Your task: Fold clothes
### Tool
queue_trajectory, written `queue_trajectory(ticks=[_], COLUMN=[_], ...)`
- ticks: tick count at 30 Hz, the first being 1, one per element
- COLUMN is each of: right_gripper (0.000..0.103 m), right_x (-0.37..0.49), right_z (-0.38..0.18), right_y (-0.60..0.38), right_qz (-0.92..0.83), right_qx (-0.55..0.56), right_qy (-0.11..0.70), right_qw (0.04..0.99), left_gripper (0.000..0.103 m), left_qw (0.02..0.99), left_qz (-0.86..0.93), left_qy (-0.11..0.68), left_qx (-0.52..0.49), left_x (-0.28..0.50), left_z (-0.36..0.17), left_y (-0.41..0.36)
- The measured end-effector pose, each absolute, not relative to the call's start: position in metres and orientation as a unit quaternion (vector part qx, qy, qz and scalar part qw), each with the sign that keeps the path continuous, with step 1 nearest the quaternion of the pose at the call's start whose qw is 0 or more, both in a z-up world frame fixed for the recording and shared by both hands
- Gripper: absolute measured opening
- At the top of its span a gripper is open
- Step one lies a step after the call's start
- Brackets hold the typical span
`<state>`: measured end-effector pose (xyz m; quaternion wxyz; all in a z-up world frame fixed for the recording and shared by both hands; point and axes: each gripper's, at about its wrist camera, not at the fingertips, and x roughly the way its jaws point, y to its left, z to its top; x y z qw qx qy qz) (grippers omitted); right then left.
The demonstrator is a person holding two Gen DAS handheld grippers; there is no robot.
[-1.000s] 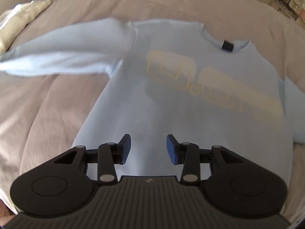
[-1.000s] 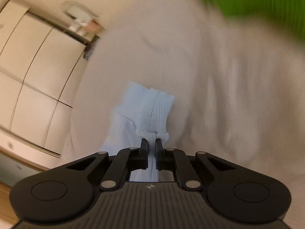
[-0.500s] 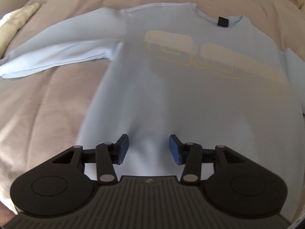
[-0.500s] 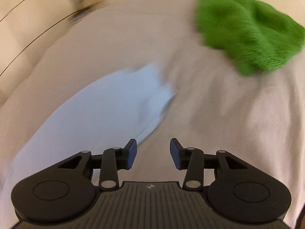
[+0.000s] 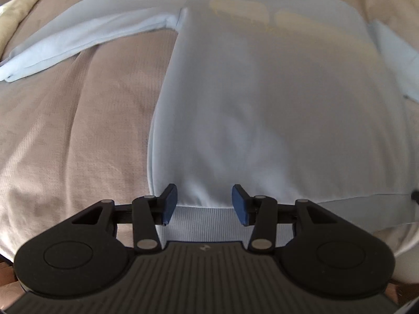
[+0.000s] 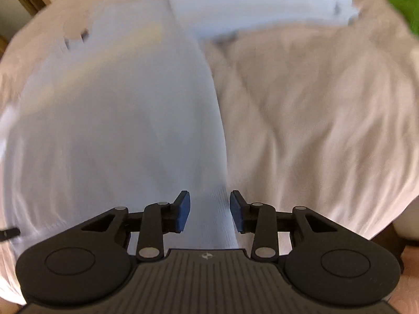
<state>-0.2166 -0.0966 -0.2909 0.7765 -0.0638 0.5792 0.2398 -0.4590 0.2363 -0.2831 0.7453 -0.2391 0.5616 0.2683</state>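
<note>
A light blue sweater [image 5: 262, 104] lies flat on the bed with its collar far from me and faint yellow print across the chest. Its left sleeve [image 5: 91, 34] stretches out to the left. My left gripper [image 5: 204, 204] hangs open over the ribbed hem [image 5: 201, 219] near the lower left corner, with nothing pinched. In the blurred right wrist view the sweater [image 6: 117, 130] fills the left half and its right sleeve [image 6: 262, 7] lies across the top. My right gripper [image 6: 209, 210] is above the hem's right corner. Its jaws are closing, and the pads do not press on the cloth.
A beige quilted bed cover [image 5: 65, 144] lies under everything and shows again to the right [image 6: 327, 117]. A cream cloth [image 5: 18, 10] sits at the far left. A fuzzy green thing [image 6: 403, 2] lies at the far right. Floor shows past the bed's near edge.
My right gripper let go of the sleeve cuff, opened, and swung across the bed to the sweater's lower right corner. My left gripper drew back from the body to the hem.
</note>
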Motion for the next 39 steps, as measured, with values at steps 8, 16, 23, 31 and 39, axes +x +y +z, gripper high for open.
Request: queue_trajectory(ticks=[8,16,23,31,39], right_gripper=[0.047,0.047,0.060,0.004,0.005], right_x=[-0.153,-0.042,0.052,0.074,0.086], right_z=[-0.272,-0.313,-0.320,-0.352,-0.379], right_y=[-0.029,0.088,0.193,0.237,0.211], right_qz=[0.326,0.435,0.497,0.553,0.506], right_qx=[-0.030,-0.096,-0.154,-0.192,-0.089], right_qy=[0.543,0.478,0.431,0.424,0.442], right_qw=[0.773,0.757,0.737,0.691,0.735], left_gripper=[0.037,0.041,0.053,0.006,0.012], left_qw=[0.811,0.856,0.873,0.870,0.891], left_qz=[0.222,0.171,0.128,0.065,0.130], left_qy=[0.511,0.474,0.463,0.488,0.428], left_qx=[-0.181,-0.116,-0.085,-0.018,-0.080], left_x=[-0.368,-0.220,-0.133,-0.099,-0.122], left_z=[-0.267,-0.284,-0.308,-0.340,-0.356], left_y=[0.311,0.402,0.441,0.449,0.465])
